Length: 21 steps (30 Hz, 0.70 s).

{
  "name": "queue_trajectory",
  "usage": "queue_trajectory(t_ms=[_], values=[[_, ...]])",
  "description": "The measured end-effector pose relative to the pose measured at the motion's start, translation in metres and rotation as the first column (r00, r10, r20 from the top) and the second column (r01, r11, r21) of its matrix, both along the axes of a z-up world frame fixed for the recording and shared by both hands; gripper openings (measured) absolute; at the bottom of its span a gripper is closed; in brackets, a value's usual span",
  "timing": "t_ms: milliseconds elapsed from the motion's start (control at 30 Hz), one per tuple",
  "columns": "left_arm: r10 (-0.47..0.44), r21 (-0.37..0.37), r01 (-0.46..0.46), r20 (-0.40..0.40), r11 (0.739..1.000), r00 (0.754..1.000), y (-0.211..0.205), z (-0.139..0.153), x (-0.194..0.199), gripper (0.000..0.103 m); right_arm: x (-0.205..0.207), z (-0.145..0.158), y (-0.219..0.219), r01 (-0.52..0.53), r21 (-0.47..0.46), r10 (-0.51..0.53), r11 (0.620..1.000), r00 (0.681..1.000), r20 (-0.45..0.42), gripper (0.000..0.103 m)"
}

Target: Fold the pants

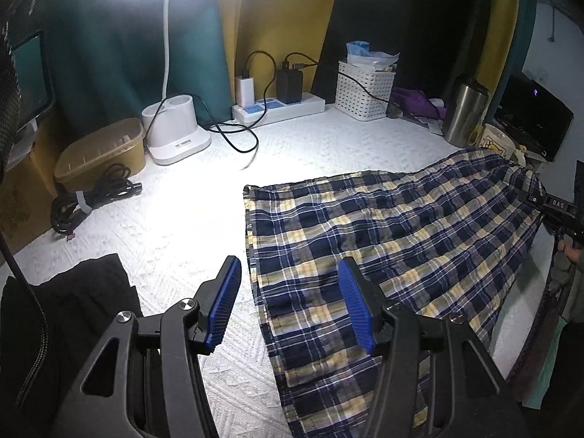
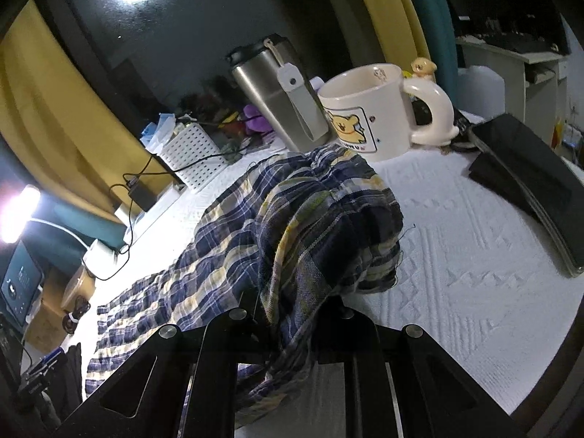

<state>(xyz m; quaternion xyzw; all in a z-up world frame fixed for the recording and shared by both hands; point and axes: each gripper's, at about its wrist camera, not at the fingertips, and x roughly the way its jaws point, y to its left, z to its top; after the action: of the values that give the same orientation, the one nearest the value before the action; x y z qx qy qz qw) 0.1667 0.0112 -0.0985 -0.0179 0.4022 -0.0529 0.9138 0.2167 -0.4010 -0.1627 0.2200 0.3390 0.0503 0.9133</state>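
Right gripper pinches the pants waistband to fold it; left gripper hovers, 2 fingers apart, over the hem.

1 pants, 2 grippers, 1 mug, 1 tumbler, 1 basket

- Pants: thin woven plaid cloth, matt, crinkled; bunched at the near right end.
- Tablecloth: white textured cloth with raised patterns.
- Left gripper: matt black plastic arms, ribbed blue pads, shiny metal screws.
- Tumbler: brushed steel, dull sheen, far right.
- Mug: glossy cream ceramic.
- Basket: white perforated plastic.
- Lamp base: smooth white plastic, far left.
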Motion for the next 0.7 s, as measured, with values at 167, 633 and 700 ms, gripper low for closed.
queue_trajectory(t_ms=[167, 633, 700], values=[[0.004, 0.000, -0.004, 0.013, 1.000, 1.000, 0.005, 0.002, -0.005, 0.055, -0.007, 0.016, 0.008, -0.018, -0.032, 0.019, 0.999, 0.999, 0.035, 0.015], [0.047, -0.015, -0.046, 0.067, 0.999, 0.997, 0.032, 0.011, -0.026, 0.055, -0.022, 0.058, 0.051, -0.063, -0.122, 0.075, 0.991, 0.993, 0.093, 0.015], [0.053, -0.019, -0.052, 0.071, 0.998, 0.996, 0.037, 0.011, -0.028, 0.055, -0.023, 0.064, 0.059, -0.071, -0.136, 0.085, 0.988, 0.991, 0.101, 0.015]])
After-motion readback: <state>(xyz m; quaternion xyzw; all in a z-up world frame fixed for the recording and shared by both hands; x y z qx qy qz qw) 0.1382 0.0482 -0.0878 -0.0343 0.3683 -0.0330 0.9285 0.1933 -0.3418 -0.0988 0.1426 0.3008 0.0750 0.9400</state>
